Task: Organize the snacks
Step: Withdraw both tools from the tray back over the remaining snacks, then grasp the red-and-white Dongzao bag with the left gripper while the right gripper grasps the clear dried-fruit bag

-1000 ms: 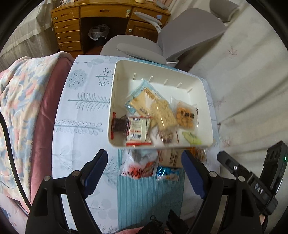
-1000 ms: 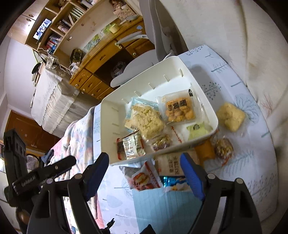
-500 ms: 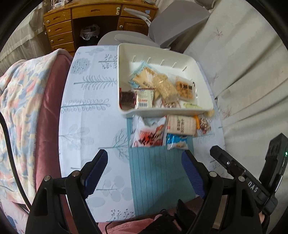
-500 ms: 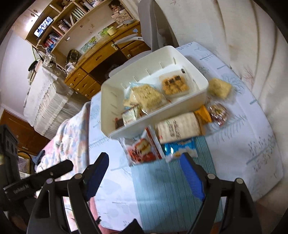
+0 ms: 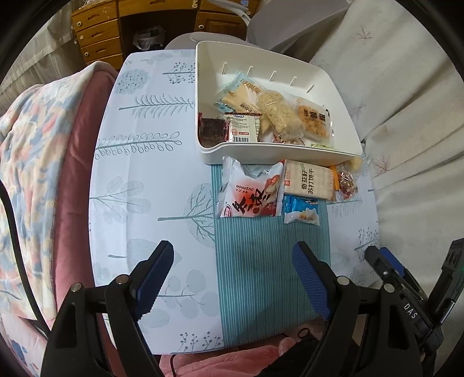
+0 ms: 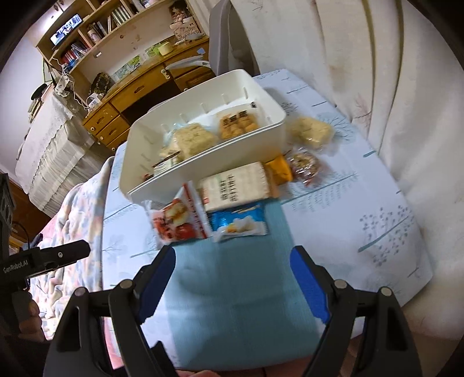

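A white bin (image 5: pixel 278 152) (image 6: pixel 203 171) sits on the far part of the table and holds several snack packets. In front of it lie a red and white packet (image 5: pixel 250 191) (image 6: pixel 177 220), a cream cracker packet (image 5: pixel 307 182) (image 6: pixel 235 188), a small blue packet (image 5: pixel 301 210) (image 6: pixel 237 221), an orange packet (image 6: pixel 279 171), a clear wrapped sweet (image 5: pixel 346 181) (image 6: pixel 304 166) and a pale rice cake (image 6: pixel 310 132). My left gripper (image 5: pixel 232 278) is open and empty, over the near table edge. My right gripper (image 6: pixel 232 282) is open and empty, just short of the loose packets.
A teal striped mat (image 5: pixel 269 261) lies on the tree-print tablecloth (image 5: pixel 145 174). A floral blanket (image 5: pixel 26 162) is at the left, a white sofa cushion (image 5: pixel 406 87) at the right, a grey chair (image 5: pixel 290 20) and a wooden desk (image 6: pixel 136 90) behind.
Both grippers have pulled back towards the near edge of the table, so the bin and packets look farther away. Both stay open and empty.
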Demonstrator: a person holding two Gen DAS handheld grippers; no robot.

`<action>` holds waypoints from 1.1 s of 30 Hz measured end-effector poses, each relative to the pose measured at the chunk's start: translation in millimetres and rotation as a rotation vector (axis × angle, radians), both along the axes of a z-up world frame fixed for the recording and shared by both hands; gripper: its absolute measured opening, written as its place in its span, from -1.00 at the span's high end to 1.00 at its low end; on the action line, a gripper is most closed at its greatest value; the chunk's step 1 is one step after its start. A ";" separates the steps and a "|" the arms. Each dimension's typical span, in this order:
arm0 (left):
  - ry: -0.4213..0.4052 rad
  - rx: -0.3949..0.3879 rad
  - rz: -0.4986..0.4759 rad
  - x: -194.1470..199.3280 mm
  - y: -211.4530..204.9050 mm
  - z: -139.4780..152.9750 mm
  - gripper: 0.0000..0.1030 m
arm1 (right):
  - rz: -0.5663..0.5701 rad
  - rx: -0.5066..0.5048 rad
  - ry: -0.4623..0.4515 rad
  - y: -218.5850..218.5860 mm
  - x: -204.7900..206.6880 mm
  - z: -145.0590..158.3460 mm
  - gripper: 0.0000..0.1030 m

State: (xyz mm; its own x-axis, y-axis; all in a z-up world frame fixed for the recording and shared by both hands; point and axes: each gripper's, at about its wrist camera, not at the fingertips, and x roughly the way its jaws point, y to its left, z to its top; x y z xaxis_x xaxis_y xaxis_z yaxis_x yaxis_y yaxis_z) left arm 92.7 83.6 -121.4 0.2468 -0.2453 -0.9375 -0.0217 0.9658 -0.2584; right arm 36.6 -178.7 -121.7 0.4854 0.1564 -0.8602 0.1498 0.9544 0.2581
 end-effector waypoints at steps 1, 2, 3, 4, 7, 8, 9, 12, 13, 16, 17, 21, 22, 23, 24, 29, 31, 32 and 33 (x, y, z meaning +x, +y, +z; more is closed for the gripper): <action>0.001 -0.003 0.008 2.0 -1.2 -1.9 -0.61 | 0.007 -0.018 -0.005 -6.1 2.4 -0.5 -0.59; 0.005 -0.002 0.020 4.6 -3.3 -5.2 -0.61 | 0.016 -0.033 -0.010 -9.5 4.0 -0.9 -0.59; 0.009 -0.001 0.029 6.5 -4.6 -7.7 -0.61 | 0.026 -0.051 -0.012 -12.1 5.4 -1.3 -0.59; 0.014 0.001 0.040 9.2 -6.5 -10.9 -0.61 | 0.042 -0.073 -0.013 -15.3 8.4 -2.5 -0.59; 0.019 -0.004 0.067 16.9 -12.2 -20.6 -0.61 | 0.099 -0.112 -0.003 -24.4 18.7 -7.8 -0.59; 0.019 -0.005 0.072 19.2 -14.1 -23.8 -0.61 | 0.121 -0.118 0.000 -27.4 22.5 -9.8 -0.60; 0.023 0.004 0.079 22.6 -17.5 -28.7 -0.61 | 0.141 -0.124 0.003 -30.4 25.4 -11.9 -0.59; 0.029 0.028 0.085 31.5 -27.8 -40.7 -0.61 | 0.202 -0.144 0.008 -42.6 40.0 -18.7 -0.59; 0.028 0.039 0.084 34.2 -32.1 -45.0 -0.61 | 0.218 -0.148 0.010 -46.3 43.8 -20.7 -0.59; 0.043 0.066 0.087 44.5 -44.2 -61.4 -0.61 | 0.267 -0.160 0.020 -58.2 57.4 -29.2 -0.59; 0.052 0.065 0.088 47.2 -46.8 -65.7 -0.61 | 0.286 -0.167 0.026 -62.7 63.7 -32.9 -0.59; 0.091 0.084 0.109 61.3 -58.9 -87.8 -0.62 | 0.345 -0.185 0.027 -73.0 82.3 -45.5 -0.59; 0.097 0.090 0.112 64.4 -61.8 -92.2 -0.62 | 0.362 -0.187 0.029 -75.7 88.6 -49.3 -0.59; 0.102 0.096 0.112 66.8 -64.4 -95.9 -0.62 | 0.373 -0.188 0.030 -77.0 92.0 -51.7 -0.59; 0.107 0.102 0.112 69.6 -67.0 -99.8 -0.62 | 0.389 -0.187 0.030 -78.3 96.0 -54.8 -0.59; 0.139 0.133 0.138 82.4 -76.0 -119.3 -0.62 | 0.460 -0.214 0.045 -78.8 112.6 -74.7 -0.49; 0.149 0.142 0.149 87.5 -79.1 -126.3 -0.62 | 0.478 -0.217 0.046 -79.2 116.8 -81.7 -0.46; 0.153 0.144 0.151 89.4 -80.2 -129.0 -0.62 | 0.490 -0.214 0.050 -79.4 118.7 -85.3 -0.43; 0.160 0.148 0.156 91.9 -81.8 -132.6 -0.62 | 0.502 -0.208 0.053 -79.9 120.4 -88.4 -0.37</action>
State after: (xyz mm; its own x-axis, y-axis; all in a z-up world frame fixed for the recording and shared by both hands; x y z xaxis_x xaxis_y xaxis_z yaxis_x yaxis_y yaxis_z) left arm 184.6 1.8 -254.1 0.1168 -0.0737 -0.9904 -0.2022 0.9746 -0.0964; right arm 157.0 -258.6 -210.1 0.3497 0.1814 -0.9191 -0.3299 0.9421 0.0605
